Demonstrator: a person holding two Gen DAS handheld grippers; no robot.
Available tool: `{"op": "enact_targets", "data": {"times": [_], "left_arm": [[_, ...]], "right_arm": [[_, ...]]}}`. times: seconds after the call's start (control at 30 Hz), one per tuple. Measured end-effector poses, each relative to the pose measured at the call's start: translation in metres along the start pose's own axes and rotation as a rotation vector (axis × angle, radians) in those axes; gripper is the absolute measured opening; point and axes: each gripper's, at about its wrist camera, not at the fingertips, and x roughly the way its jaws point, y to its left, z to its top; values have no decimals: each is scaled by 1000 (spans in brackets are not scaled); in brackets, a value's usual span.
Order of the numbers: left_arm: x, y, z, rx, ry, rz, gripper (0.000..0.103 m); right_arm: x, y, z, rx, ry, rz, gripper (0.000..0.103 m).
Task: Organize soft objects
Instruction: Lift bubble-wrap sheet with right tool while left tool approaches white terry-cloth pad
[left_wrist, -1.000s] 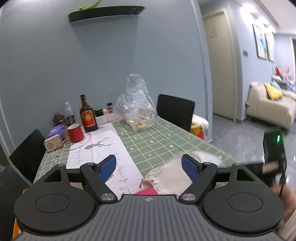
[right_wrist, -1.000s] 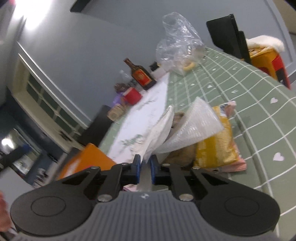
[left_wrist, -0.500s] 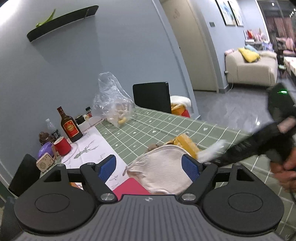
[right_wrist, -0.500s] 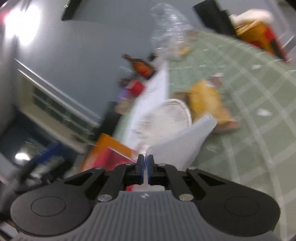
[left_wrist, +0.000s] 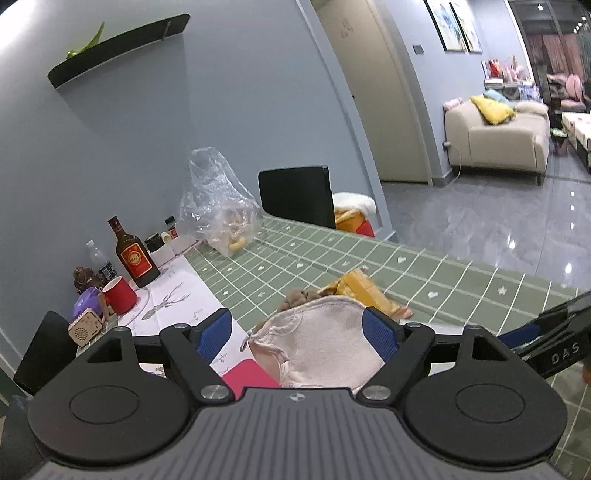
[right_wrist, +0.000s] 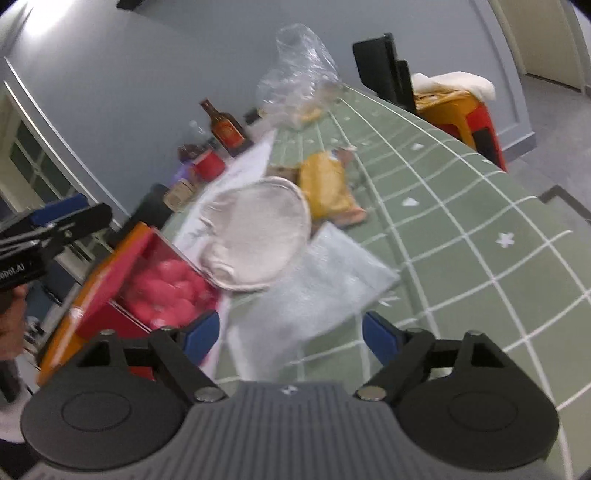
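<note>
A white bubble-wrap sheet lies flat on the green checked table, just ahead of my open, empty right gripper. Beyond it lies a round beige cloth pouch, partly over the edge of a red box that holds pink soft things. A yellow packet lies behind the pouch. My left gripper is open and empty, hovering over the beige pouch, with the yellow packet past it. The right gripper shows at the right edge of the left wrist view.
At the table's far side stand a clear plastic bag, a brown liquor bottle, a red mug, a small speaker and a white paper runner. A black chair stands at the far end.
My right gripper has opened and let go of the bubble-wrap sheet, which now lies flat on the table. My left gripper has swung right over the beige pouch.
</note>
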Motion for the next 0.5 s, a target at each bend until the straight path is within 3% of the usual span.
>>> {"op": "enact_targets", "data": {"times": [0.1,0.23,0.4,0.5], "left_arm": [[-2,3,2,-11,-8,8,94],[-2,7,3,-32,-9,8,94],[-1,11,3,-63,-12,-36,94],[1,10,4,-66,-7,-34,94]], "right_arm": [[17,-3,1,56,34,-33,83],[37,-1,-5,93,72,-22,62],[47,0,-5,115,46,-21,52],[51,-6,-7,143,38,-19,24]]}}
